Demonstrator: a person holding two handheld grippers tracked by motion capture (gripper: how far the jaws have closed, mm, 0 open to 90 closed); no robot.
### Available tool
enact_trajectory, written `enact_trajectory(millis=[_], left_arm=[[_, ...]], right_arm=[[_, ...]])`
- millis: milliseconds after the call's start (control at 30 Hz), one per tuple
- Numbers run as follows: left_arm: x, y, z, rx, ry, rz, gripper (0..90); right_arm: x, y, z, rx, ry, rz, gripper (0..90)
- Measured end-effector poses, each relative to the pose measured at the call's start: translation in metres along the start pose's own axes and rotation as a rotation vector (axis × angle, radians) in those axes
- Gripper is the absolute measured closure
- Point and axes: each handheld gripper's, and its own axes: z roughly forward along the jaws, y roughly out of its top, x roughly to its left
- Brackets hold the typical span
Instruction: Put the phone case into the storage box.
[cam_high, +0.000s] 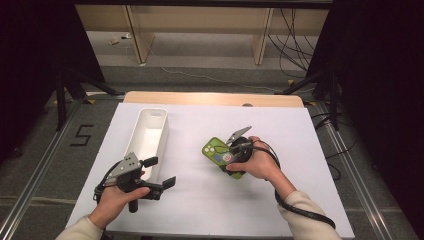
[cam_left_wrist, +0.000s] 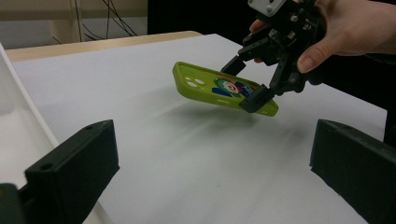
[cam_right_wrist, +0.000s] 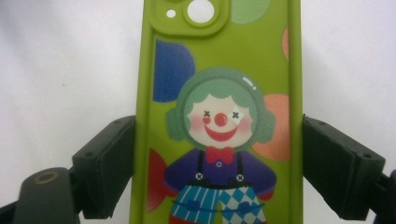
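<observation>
A green phone case (cam_high: 216, 150) with a clown picture hangs tilted a little above the white table sheet, its camera cut-out pointing away from the hand. My right gripper (cam_high: 235, 155) is shut on its two long edges near the lower end. In the right gripper view the case (cam_right_wrist: 219, 93) fills the gap between the jaws of the right gripper (cam_right_wrist: 217, 163). The left gripper view shows the case (cam_left_wrist: 219, 88) held clear of the table by the right gripper (cam_left_wrist: 245, 84). My left gripper (cam_high: 160, 171) stands open and empty at the front left, beside the white bin; its jaws (cam_left_wrist: 212, 140) point toward the case.
A long white bin (cam_high: 161, 131) stands at the left, its near end touching distance from the left gripper. The white sheet (cam_high: 280, 130) covers the table, with a wooden strip (cam_high: 210, 98) at the far edge. Cables and stand legs lie on the floor beyond.
</observation>
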Motion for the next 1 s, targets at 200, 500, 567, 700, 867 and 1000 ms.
enact_trajectory(millis=[200, 500, 567, 700, 867, 1000], left_arm=[[0.000, 0.000, 0.000, 0.001, 0.000, 0.001, 0.6], [0.000, 0.000, 0.000, 0.001, 0.002, -0.001, 0.6], [0.000, 0.000, 0.000, 0.001, 0.002, 0.000, 0.6], [0.000, 0.000, 0.000, 0.001, 0.004, 0.001, 0.6], [0.000, 0.000, 0.000, 0.001, 0.005, 0.001, 0.6], [0.000, 0.000, 0.000, 0.001, 0.005, 0.001, 0.6]], right_arm=[[0.006, -0.004, -0.009, -0.068, -0.007, -0.004, 16.9], [0.021, -0.011, -0.022, -0.150, -0.017, -0.022, 16.8], [0.025, -0.012, -0.023, -0.166, -0.019, -0.028, 16.9], [0.031, -0.016, -0.027, -0.206, -0.019, -0.029, 16.8], [0.033, -0.019, -0.030, -0.222, -0.015, -0.028, 16.8], [0.034, -0.022, -0.033, -0.241, -0.023, -0.020, 16.8]])
